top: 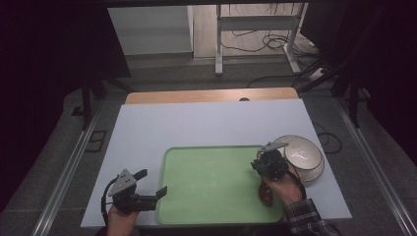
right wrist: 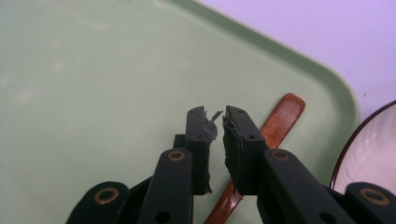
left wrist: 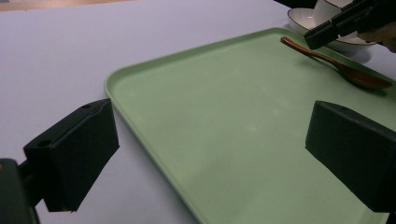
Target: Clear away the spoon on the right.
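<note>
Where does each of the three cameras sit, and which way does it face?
High view: above the table's near side, looking forward and down on the tray; forearms, both hand-held grippers.
Left gripper view: rides the left hand-held gripper, jaws wide, facing across the tray toward the bowls.
Right gripper view: rides the right hand-held gripper, jaws nearly together, looking down.
Shared: both gripper views show the wooden spoon on the tray.

No text, label, brand or number is readable anywhere.
</note>
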Tool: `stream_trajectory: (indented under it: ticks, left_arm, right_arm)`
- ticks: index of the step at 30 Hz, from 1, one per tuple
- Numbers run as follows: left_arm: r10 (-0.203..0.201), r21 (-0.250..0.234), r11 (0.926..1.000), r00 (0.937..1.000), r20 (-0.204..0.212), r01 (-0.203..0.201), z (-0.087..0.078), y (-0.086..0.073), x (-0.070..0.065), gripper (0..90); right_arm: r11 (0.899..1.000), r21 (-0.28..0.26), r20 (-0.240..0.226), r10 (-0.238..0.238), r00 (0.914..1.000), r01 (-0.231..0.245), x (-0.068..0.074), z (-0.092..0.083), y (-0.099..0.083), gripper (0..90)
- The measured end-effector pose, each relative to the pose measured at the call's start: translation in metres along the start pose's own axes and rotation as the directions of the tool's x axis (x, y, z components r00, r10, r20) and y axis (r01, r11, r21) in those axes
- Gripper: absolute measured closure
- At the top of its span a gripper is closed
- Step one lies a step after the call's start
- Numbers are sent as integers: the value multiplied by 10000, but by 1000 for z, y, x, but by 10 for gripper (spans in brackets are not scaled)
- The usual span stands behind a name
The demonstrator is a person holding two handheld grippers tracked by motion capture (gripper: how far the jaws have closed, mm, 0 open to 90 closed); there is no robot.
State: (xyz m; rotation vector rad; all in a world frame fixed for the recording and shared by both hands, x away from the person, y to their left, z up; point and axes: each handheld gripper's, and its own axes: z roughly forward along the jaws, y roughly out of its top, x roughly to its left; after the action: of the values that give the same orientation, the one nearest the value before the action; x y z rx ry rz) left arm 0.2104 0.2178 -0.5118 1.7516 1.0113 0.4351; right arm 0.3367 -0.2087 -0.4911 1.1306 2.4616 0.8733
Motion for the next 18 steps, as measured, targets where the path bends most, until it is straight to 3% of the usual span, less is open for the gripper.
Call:
stream_trajectory:
  ticks: [18]
  left_arm:
    - [-9,1,10000,10000,-45,9,-1,0,1,22]
  right_arm:
    - [9986,-440,6,-280,9996,280,4,-6,1,682]
